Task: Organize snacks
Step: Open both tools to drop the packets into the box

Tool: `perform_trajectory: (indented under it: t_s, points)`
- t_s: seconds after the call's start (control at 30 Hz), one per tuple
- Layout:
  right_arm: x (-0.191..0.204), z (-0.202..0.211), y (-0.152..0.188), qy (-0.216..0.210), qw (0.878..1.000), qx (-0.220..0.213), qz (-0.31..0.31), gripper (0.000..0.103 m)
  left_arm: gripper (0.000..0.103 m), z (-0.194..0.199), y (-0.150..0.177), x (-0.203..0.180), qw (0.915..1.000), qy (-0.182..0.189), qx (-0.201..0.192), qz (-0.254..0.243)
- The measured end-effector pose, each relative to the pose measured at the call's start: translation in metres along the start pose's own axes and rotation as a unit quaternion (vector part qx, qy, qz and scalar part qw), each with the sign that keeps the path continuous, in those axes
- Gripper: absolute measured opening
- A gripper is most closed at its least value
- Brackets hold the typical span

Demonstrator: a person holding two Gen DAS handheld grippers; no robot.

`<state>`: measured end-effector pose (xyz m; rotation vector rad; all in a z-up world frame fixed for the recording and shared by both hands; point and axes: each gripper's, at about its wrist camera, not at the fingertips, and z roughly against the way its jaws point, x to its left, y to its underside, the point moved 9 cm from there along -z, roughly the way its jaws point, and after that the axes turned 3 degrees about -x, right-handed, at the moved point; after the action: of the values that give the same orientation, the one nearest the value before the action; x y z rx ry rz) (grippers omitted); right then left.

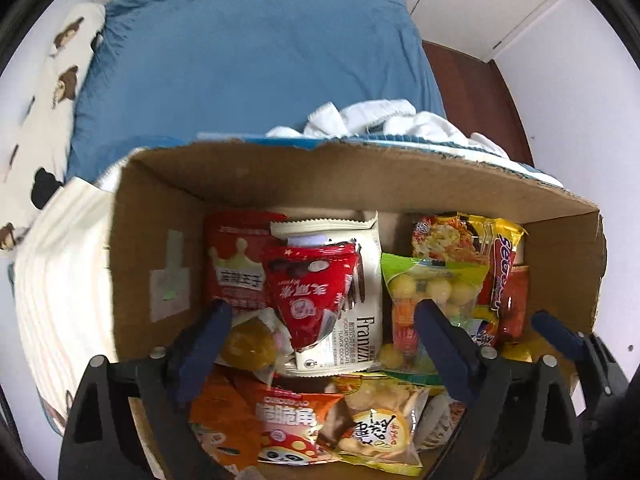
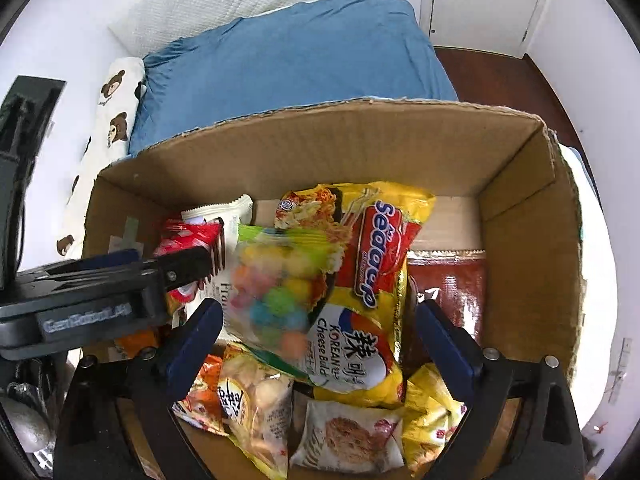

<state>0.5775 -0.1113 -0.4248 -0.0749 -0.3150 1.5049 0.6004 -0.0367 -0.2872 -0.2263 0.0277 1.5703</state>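
An open cardboard box (image 1: 360, 172) (image 2: 320, 132) holds several snack packets. My left gripper (image 1: 322, 322) stands open, pointing down into the box over a red triangular packet (image 1: 316, 292) and a white Franzzi cookie packet (image 1: 360, 320); its pads touch neither. My right gripper (image 2: 320, 320) is also open, above a clear bag of coloured balls (image 2: 276, 288) and a yellow Sedaap noodle packet (image 2: 368, 280). An orange packet (image 1: 260, 420) and a biscuit bag (image 1: 380, 428) lie near the box's front. A finger of the left gripper (image 2: 184, 270) shows at the left of the right wrist view.
The box rests on a bed with a blue cover (image 1: 248, 60) (image 2: 300, 52). A bear-print pillow (image 1: 60, 80) lies to the left, and a white cloth (image 1: 360, 116) sits behind the box. Dark wooden floor (image 1: 480, 92) and white walls lie to the right.
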Motion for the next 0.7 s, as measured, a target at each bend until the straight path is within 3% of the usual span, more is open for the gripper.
perform_trajectory:
  t_s: [0.7]
  points:
    - [-0.014,0.028,0.025,0.019,1.0,-0.018,0.0,0.101,0.094,0.03,0.034,-0.002,0.9993,-0.009,-0.033,-0.013]
